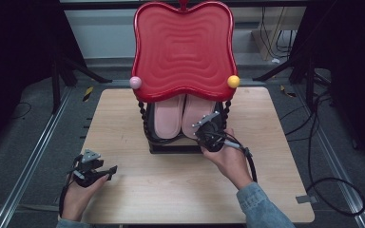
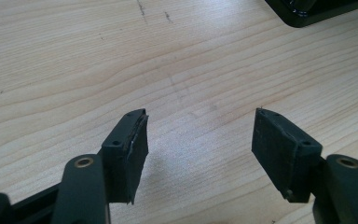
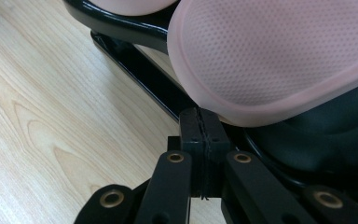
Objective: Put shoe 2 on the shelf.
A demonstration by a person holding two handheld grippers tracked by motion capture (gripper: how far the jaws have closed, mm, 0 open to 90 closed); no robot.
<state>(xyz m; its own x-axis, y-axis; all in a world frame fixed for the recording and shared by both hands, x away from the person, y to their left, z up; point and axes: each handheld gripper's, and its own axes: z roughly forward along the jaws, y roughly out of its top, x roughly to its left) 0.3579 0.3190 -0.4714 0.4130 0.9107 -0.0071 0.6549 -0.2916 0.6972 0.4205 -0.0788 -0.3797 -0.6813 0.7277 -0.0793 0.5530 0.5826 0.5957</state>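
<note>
Right gripper (image 3: pixel 204 126) fingers closed, empty, nosing under right pink slipper (image 3: pixel 279 56) on rack; left gripper (image 2: pixel 200 140) fingers half-open, idle over desk (image 2: pixel 74 60). Next: open, grab heel.

A light wooden desk (image 1: pixel 171 190) with rounded corners stands on a grey floor (image 1: pixel 24 142). Directly on the desk, near the middle and toward its far edge, sits a black rack (image 1: pixel 171 145) whose flat base rests on the wood. The rack carries a pair of pink slippers (image 1: pixel 183 116) on its lower tier and a red tray (image 1: pixel 183 50) on top, overhanging the far edge. A grey tag (image 1: pixel 305 199) sticks out at the near right corner
</note>
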